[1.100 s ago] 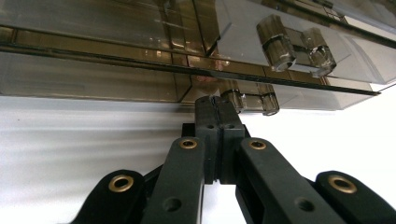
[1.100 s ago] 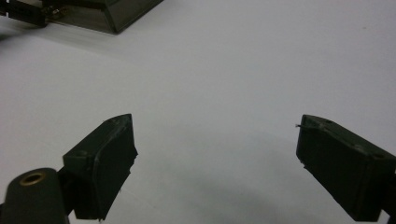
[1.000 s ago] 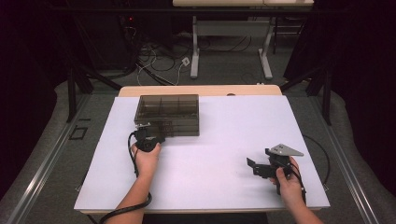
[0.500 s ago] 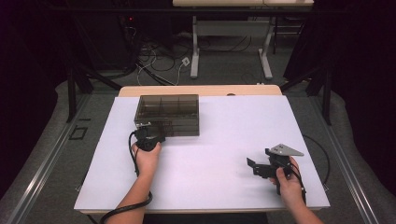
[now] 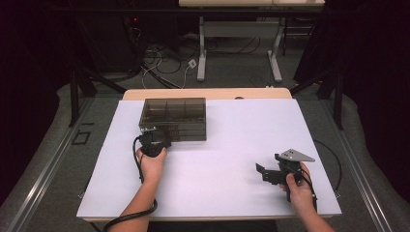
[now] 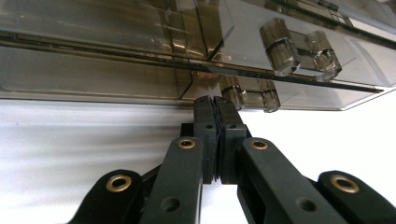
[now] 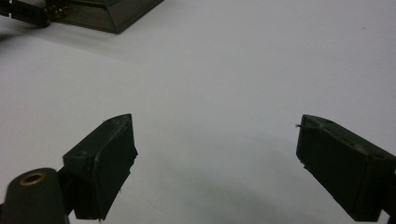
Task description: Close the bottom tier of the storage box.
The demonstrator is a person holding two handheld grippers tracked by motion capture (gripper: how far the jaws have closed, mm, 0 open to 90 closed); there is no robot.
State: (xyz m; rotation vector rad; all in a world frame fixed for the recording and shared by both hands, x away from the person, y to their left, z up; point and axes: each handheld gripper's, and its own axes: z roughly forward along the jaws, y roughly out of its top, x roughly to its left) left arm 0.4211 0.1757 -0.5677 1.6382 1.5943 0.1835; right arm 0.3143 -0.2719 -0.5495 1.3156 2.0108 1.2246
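Observation:
A smoky transparent compartment box (image 5: 174, 118) stands with its lid down at the back left of the white table (image 5: 241, 130). My left gripper (image 5: 155, 139) is at the box's front wall, held by a hand. In the left gripper view its jaws (image 6: 215, 100) are pressed together, tips right under the lid's lip, next to a clear hinge-like clasp (image 6: 250, 93); I see nothing between them. A second clasp (image 6: 299, 46) sits higher to the right. My right gripper (image 5: 269, 173) rests near the front right of the table, open over bare surface (image 7: 215, 126).
The box's corner (image 7: 112, 16) and the left gripper (image 7: 25, 14) show far off in the right gripper view. Cables trail from both grippers. Beyond the table's wooden far edge (image 5: 208, 93) are desk legs and floor cables.

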